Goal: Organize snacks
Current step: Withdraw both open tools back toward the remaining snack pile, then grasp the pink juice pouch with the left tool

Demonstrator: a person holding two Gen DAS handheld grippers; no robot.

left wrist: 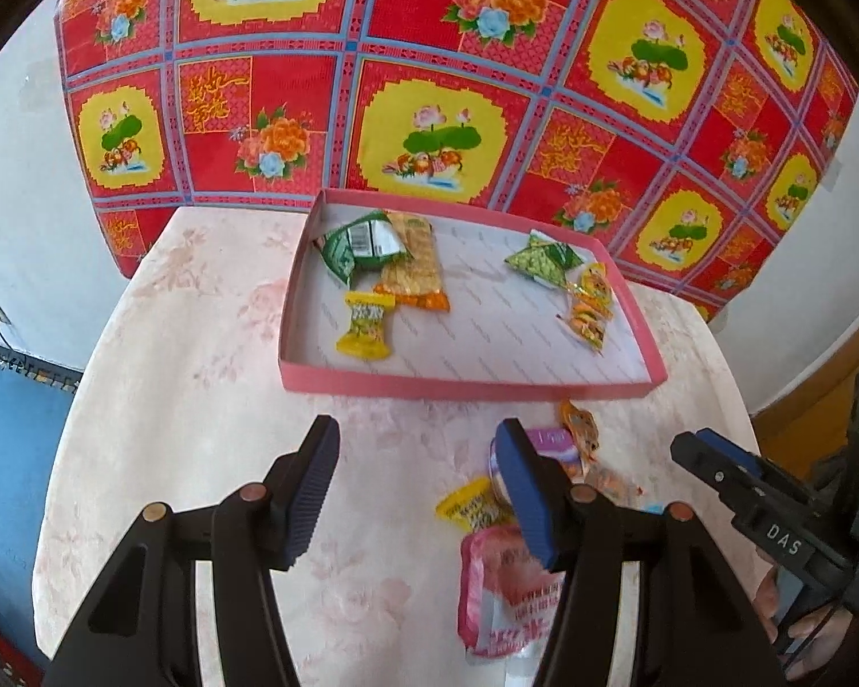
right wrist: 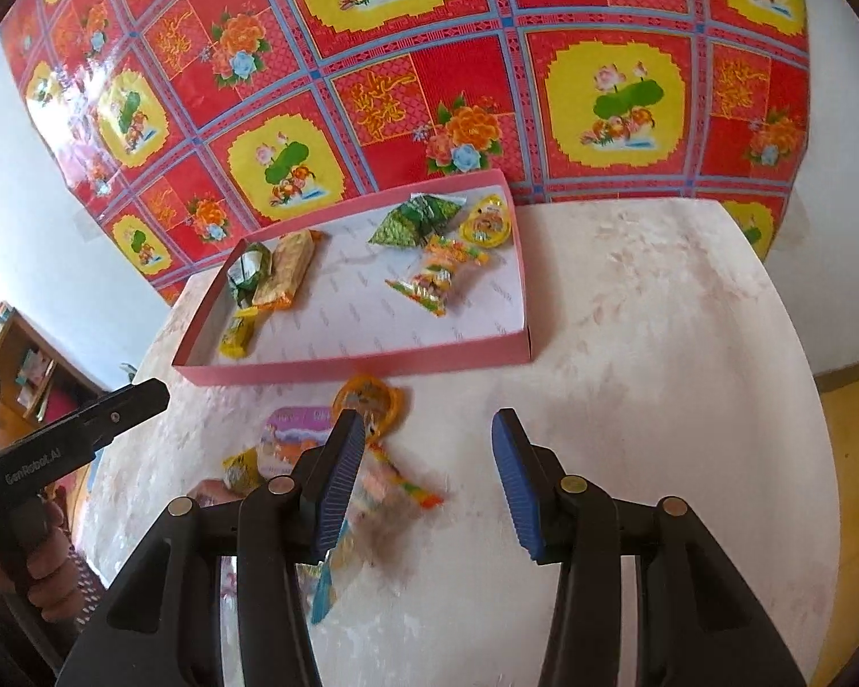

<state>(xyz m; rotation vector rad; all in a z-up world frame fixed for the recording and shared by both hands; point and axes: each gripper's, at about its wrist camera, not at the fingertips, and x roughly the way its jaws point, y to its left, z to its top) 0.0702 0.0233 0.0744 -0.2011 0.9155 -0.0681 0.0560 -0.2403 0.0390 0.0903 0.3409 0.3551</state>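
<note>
Left gripper [left wrist: 418,492] and right gripper [right wrist: 429,486] both stand parted, holding nothing. Their fingers partly hide blurred loose snacks [left wrist: 504,589] on the surface [left wrist: 200,401] before the pink tray [left wrist: 469,386].

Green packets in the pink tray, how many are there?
2: one green packet at the tray's far left corner against the orange pack, another near its far right. None seems hidden.

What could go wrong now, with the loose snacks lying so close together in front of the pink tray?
1. The loose snacks overlap: the yellow packet touches the pink pouch, so one grasp may drag both.
2. The left gripper and the right gripper, both open, work near the same pile and may collide.
3. The pink tray wall stands close behind; a snack may catch it.
</note>
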